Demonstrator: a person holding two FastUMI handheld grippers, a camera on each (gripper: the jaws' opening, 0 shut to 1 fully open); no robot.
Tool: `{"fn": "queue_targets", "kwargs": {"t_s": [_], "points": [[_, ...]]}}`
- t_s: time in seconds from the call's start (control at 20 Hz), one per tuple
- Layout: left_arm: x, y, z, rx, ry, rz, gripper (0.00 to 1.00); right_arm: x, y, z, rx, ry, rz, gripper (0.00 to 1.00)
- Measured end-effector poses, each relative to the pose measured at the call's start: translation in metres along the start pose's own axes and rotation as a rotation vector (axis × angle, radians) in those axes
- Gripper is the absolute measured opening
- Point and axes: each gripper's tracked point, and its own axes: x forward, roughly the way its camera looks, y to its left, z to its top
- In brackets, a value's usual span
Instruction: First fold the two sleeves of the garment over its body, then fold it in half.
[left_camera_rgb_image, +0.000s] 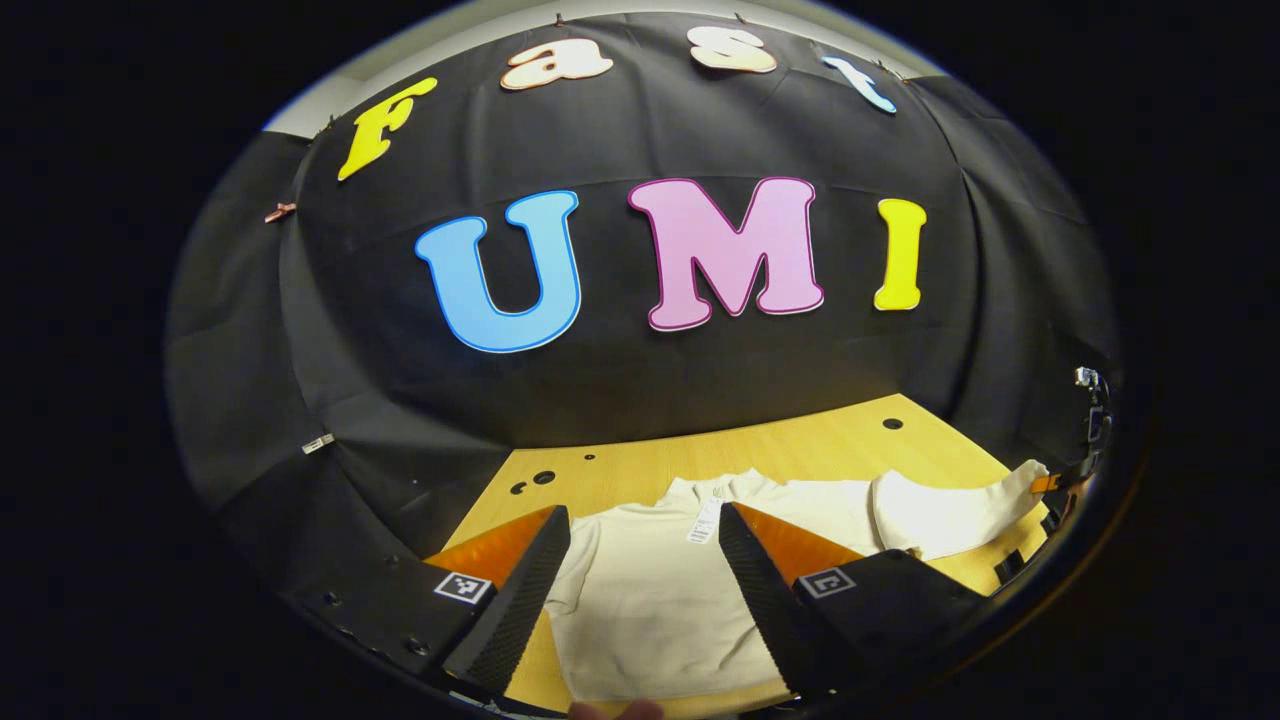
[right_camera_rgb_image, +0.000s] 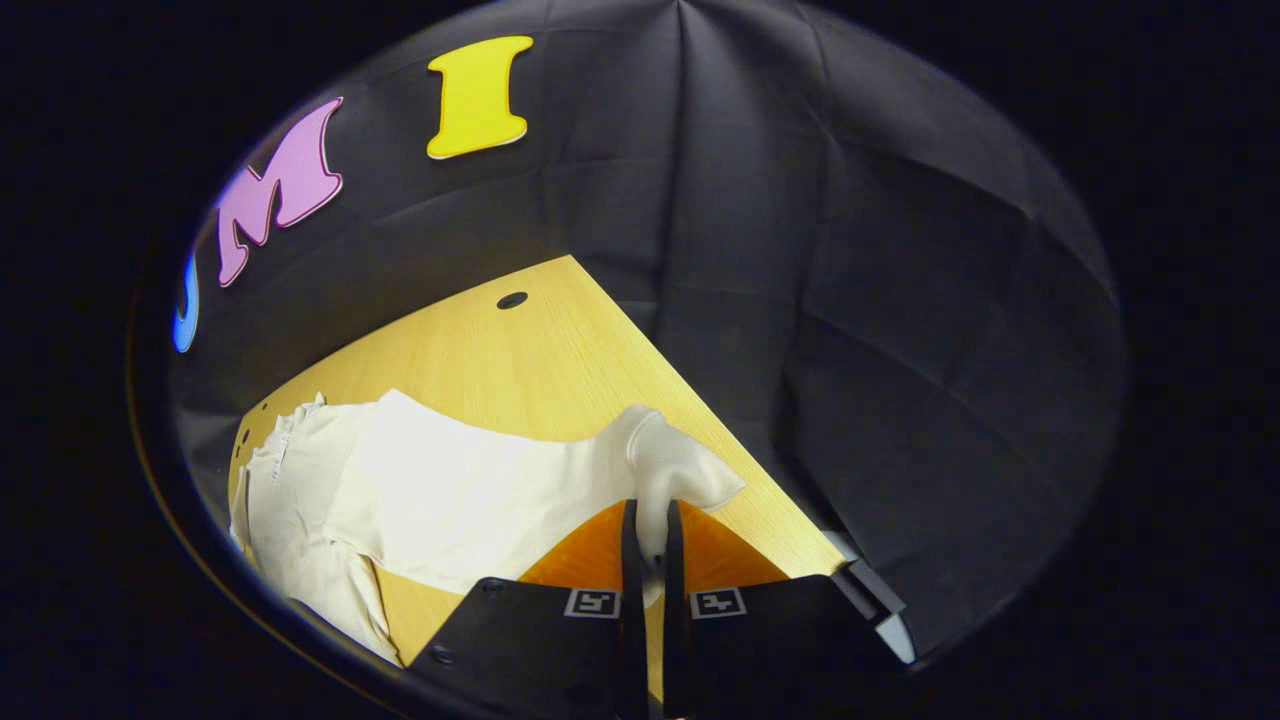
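Right gripper view: the right claw is pinched tight on the cuff end of a sleeve, both fingers pressing the cloth, which bunches up between them and flares out beyond.
Why held so: gripping at the cuff gives control of the sleeve's whole length, so it can be swung across the body in one sweep (my reading of the task's first step).
Garment: a cream sweatshirt lies flat on the desk, its body towards the left of this view and the gripped sleeve stretched out to the desk's right edge.
Left gripper view: the left claw hangs wide open above the body of the garment, holding nothing; a neck tag lies between its fingers.
Why placed so: hovering over the chest, it is well set to pin the body or go for the other sleeve, though which one I cannot tell.
Cloth: soft, matt and fairly thick, draping in broad folds rather than sharp creases; likely to slump when lifted.
Desk: pale wood grain, smooth, with small dark round holes.
Progress: the right sleeve is not yet over the body, so the folding looks barely begun.
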Motion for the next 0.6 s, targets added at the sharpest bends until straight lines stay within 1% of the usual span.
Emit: {"fn": "queue_targets", "kwargs": {"t_s": [0.15,0.3,0.45,0.6], "points": [[0.004,0.011,-0.001,-0.011,-0.001,-0.026,0.96,-0.029,0.013,0.003,0.013,-0.022,-0.009,0.11],[0.008,0.026,-0.001,-0.022,-0.012,-0.049,0.96,-0.057,0.040,0.012,0.030,-0.057,0.004,0.10],[0.011,0.042,-0.004,-0.038,-0.019,-0.066,0.96,-0.079,0.080,0.020,0.030,-0.096,0.037,0.11],[0.011,0.064,-0.009,-0.054,-0.028,-0.072,0.96,-0.105,0.129,0.032,0.041,-0.142,0.094,0.10]]}}
